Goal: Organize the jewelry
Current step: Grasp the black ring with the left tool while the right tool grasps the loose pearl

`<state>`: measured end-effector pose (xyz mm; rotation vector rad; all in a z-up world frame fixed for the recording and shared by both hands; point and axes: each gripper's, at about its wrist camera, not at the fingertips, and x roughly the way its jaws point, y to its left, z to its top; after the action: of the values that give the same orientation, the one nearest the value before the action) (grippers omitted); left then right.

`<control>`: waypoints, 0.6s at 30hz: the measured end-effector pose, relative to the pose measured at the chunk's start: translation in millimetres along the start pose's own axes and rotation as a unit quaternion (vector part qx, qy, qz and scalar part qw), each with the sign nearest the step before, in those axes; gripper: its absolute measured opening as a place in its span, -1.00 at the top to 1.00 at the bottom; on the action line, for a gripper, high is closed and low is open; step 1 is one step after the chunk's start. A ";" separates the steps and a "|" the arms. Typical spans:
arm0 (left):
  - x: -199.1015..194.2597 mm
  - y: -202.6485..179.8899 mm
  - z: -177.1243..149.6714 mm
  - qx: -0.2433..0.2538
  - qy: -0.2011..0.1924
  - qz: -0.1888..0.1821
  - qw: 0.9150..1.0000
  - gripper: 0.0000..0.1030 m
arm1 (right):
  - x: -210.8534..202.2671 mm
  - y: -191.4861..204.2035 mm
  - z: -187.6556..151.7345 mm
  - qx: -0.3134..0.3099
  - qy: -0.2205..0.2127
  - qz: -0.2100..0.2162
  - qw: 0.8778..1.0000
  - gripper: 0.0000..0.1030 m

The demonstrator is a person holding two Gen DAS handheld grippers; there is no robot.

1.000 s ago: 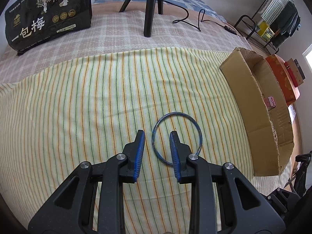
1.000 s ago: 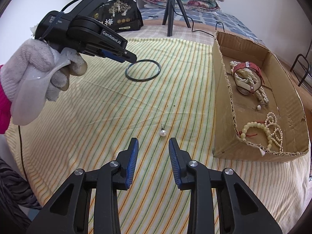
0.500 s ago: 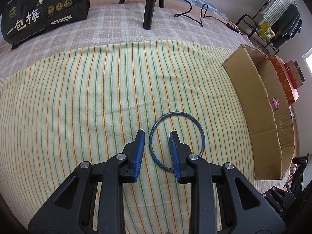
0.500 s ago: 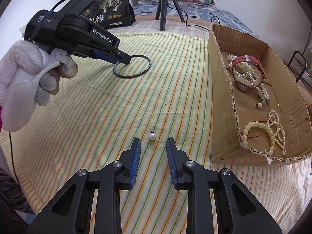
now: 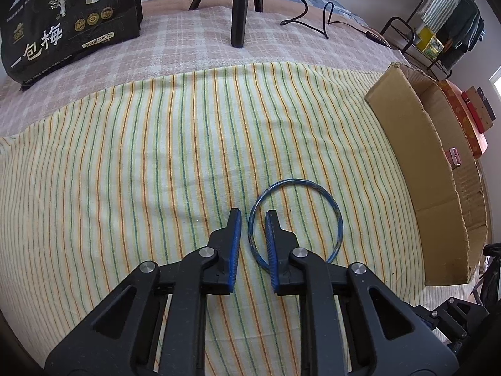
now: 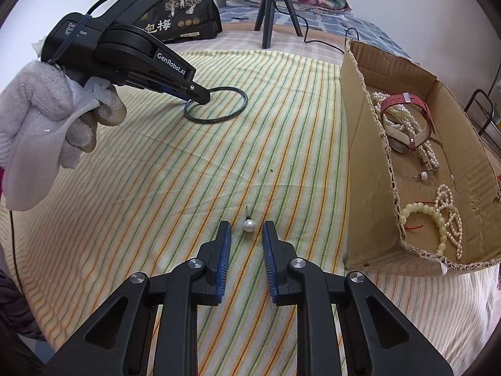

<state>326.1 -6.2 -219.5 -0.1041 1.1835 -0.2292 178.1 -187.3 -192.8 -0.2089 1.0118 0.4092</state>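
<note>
A thin blue bangle point(image 5: 294, 180) lies flat on the striped cloth point(image 5: 156, 172). My left gripper point(image 5: 253, 216) points down at it, one finger inside the ring and one outside. Its jaws are closing with the bangle's left rim between them, and the pads do not touch the rim. In the right wrist view a gloved hand point(image 6: 37, 116) holds this left gripper point(image 6: 200, 95) at the bangle point(image 6: 244, 103). A small pearl earring point(image 6: 249, 225) lies between the fingertips of my right gripper point(image 6: 246, 228). Those jaws are also closing, with a gap left on each side of the pearl.
An open cardboard box point(image 6: 366, 172) on the right holds pearl strands point(image 6: 404, 122), a red watch point(image 6: 407, 100) and a bead bracelet point(image 6: 422, 210). A black printed bag point(image 5: 69, 22), a tripod point(image 5: 239, 6) and a cable point(image 5: 316, 18) are at the back.
Both pairs of jaws have narrowed. The right gripper moved forward, so the pearl went from ahead of its tips to between them. The left gripper stayed astride the bangle's rim.
</note>
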 end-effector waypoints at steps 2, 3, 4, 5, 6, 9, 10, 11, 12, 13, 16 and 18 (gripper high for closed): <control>-0.5 0.2 -0.5 0.001 -0.001 0.002 1.000 0.75 | 0.6 0.7 0.7 -0.002 0.000 -0.001 1.000 0.64; -0.8 0.3 -0.6 0.001 -0.002 0.003 1.000 0.78 | 1.0 0.9 1.1 -0.003 0.000 -0.001 1.000 0.64; -1.1 0.6 -1.0 0.001 -0.002 0.004 1.000 0.79 | 1.3 0.8 1.1 -0.004 0.000 -0.001 1.000 0.65; -0.4 0.6 -1.0 0.001 -0.003 0.005 1.000 0.81 | 1.5 0.3 1.5 -0.005 0.000 -0.001 1.000 0.67; -0.4 0.8 -0.9 0.001 -0.003 0.005 1.000 0.83 | 1.8 0.4 1.7 -0.006 0.000 -0.001 1.000 0.68; -0.6 1.5 -0.8 0.000 -0.004 0.006 1.000 0.86 | 3.4 1.3 2.8 -0.010 -0.001 -0.002 1.000 0.77; -0.8 1.8 -1.0 0.000 -0.004 0.006 1.000 0.87 | 4.3 2.6 3.1 -0.013 -0.001 -0.003 1.000 0.81; -1.0 1.6 -1.4 0.001 -0.005 0.007 1.000 0.87 | 5.1 3.8 3.2 -0.017 -0.001 -0.004 1.000 0.85; -1.2 1.2 -1.8 0.002 -0.006 0.008 1.000 0.88 | 5.5 5.1 3.2 -0.021 0.000 -0.006 1.000 0.87; -1.5 0.8 -2.3 0.004 -0.008 0.008 1.000 0.90 | 5.6 6.5 3.3 -0.025 0.000 -0.009 1.000 0.87; -3.2 -1.3 -3.3 0.010 -0.011 0.010 1.000 0.96 | 4.5 4.9 4.0 -0.019 -0.001 -0.004 1.000 0.87; -5.7 -0.3 -3.1 0.007 -0.012 0.008 1.000 0.96 | 2.6 1.4 4.5 -0.008 -0.003 0.003 1.000 0.87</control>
<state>321.1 -5.0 -215.4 -0.0853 1.1573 -0.2221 182.2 -183.9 -192.6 -0.2202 1.0042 0.4232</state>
